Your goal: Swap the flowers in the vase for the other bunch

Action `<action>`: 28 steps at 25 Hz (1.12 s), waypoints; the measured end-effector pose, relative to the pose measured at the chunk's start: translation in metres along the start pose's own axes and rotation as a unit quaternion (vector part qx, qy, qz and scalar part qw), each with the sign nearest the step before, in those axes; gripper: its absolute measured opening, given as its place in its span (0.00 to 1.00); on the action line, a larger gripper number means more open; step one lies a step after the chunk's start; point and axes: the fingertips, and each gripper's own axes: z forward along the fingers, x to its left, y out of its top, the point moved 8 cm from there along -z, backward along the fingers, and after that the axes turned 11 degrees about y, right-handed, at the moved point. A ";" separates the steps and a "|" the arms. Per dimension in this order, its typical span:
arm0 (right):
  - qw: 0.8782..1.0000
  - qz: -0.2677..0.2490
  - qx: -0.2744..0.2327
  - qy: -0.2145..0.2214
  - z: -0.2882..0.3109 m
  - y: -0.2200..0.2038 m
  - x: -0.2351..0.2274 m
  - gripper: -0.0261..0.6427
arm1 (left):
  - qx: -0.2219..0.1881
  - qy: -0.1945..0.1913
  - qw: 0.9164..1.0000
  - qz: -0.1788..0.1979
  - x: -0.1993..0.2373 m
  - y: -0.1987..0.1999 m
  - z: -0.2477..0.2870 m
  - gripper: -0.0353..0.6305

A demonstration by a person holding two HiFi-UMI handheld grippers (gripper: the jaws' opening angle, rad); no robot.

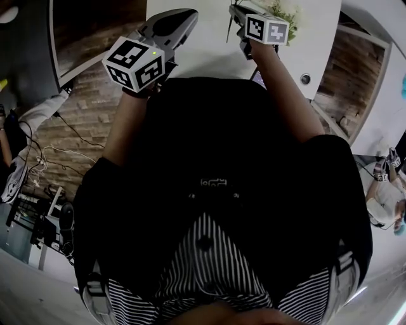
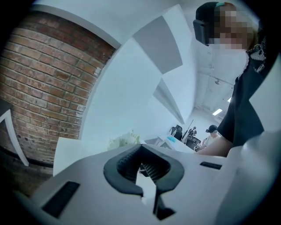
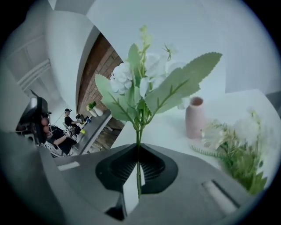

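Observation:
My right gripper point(image 3: 138, 147) is shut on the thin green stem of a bunch of white flowers point(image 3: 140, 74) with broad green leaves, held upright above the white table point(image 3: 171, 127). Behind it stands a pink vase point(image 3: 195, 117); nothing shows in its mouth. A second pale bunch point(image 3: 237, 149) lies on the table to the right of the vase. In the head view the right gripper point(image 1: 236, 11) is at the table's near edge beside the flowers point(image 1: 285, 11). My left gripper point(image 2: 140, 147) is shut with nothing in it, off to the left point(image 1: 181, 16).
A brick wall point(image 2: 39, 88) rises to the left of the table. Other people sit at desks point(image 3: 66, 125) in the background. Cables and stands point(image 1: 38, 190) clutter the floor at my left. A round fitting point(image 1: 306, 79) sits in the table near its edge.

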 end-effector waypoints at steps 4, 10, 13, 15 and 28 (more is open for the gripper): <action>0.995 -0.065 -0.072 0.028 -0.046 0.035 0.006 0.06 | -0.001 -0.007 1.000 0.005 -0.019 0.003 0.014 0.06; 0.965 -0.191 -0.175 0.038 -0.093 0.087 0.014 0.06 | 0.011 -0.013 1.000 0.007 -0.031 0.000 0.028 0.06; 0.951 -0.222 -0.212 0.032 -0.103 0.107 0.017 0.06 | 0.012 -0.015 1.000 0.009 -0.031 0.003 0.030 0.06; 0.946 -0.227 -0.229 0.024 -0.107 0.119 0.014 0.06 | 0.012 -0.015 1.000 0.012 -0.032 0.006 0.031 0.06; 0.933 -0.250 -0.261 -0.007 -0.110 0.165 -0.012 0.06 | 0.029 -0.012 0.999 0.010 -0.030 0.013 0.060 0.06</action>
